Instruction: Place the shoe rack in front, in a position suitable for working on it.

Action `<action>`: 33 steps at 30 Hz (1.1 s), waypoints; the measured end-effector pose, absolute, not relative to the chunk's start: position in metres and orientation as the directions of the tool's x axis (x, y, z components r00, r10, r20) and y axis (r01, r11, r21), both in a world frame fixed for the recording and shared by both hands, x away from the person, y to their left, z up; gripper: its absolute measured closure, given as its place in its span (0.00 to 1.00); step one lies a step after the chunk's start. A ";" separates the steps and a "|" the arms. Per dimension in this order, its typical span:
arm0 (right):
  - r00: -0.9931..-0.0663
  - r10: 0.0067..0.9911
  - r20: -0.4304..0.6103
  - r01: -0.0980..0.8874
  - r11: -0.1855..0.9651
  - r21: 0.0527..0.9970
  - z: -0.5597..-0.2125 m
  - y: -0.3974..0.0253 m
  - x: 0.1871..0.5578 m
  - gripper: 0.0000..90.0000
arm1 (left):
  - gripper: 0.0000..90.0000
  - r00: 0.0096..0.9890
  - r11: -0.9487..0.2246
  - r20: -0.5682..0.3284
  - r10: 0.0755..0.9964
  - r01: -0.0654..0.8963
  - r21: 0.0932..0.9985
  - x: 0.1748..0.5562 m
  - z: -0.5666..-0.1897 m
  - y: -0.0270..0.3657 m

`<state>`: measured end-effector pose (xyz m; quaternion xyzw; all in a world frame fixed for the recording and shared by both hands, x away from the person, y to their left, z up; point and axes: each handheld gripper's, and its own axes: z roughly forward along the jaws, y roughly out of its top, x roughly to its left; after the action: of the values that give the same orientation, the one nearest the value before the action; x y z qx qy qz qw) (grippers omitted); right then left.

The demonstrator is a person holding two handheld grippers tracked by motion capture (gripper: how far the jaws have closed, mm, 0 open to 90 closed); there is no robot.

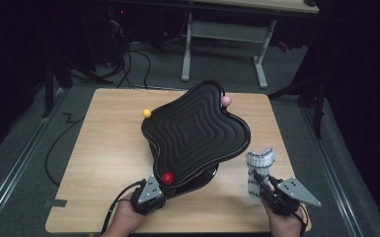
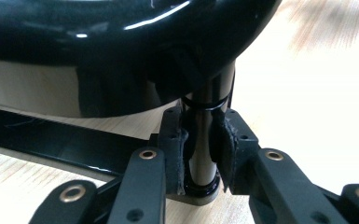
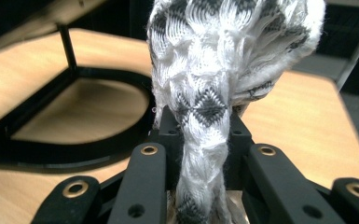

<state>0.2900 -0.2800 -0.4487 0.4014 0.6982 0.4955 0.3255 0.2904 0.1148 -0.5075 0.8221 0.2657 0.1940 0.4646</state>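
We are clamping the left gripper (image 2: 200, 154) on the upright tray post (image 2: 204, 140), the right gripper (image 3: 203, 149) pinching a cloth (image 3: 214, 70) pointing straight ahead, tray (image 1: 197, 131) empty.

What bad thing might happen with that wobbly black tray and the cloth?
The left gripper clamps one thin leg under the tilted black tray, so the tray might tip further or slide. The red ball sits on the tray's low rim and could roll off. The cloth in the right gripper may knock balls loose when wiping.
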 end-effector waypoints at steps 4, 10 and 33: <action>-0.492 0.866 -0.086 0.256 0.239 0.937 -0.460 -0.267 0.295 0.84 | 0.75 0.774 -0.408 0.048 0.631 0.279 0.870 0.289 -0.507 0.117; -0.560 0.823 -0.095 0.271 0.290 0.918 -0.469 -0.242 0.301 0.84 | 0.73 0.760 -0.393 0.043 0.648 0.286 0.874 0.285 -0.507 0.121; -0.711 0.699 -0.077 0.329 0.427 0.842 -0.505 -0.133 0.331 0.77 | 0.71 0.694 -0.237 -0.040 0.719 0.299 0.924 0.268 -0.497 0.121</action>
<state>0.3312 -0.1327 -0.5048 0.3146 0.8171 0.4331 0.2139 0.2680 0.1213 -0.4967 0.7600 0.3347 0.2025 0.5191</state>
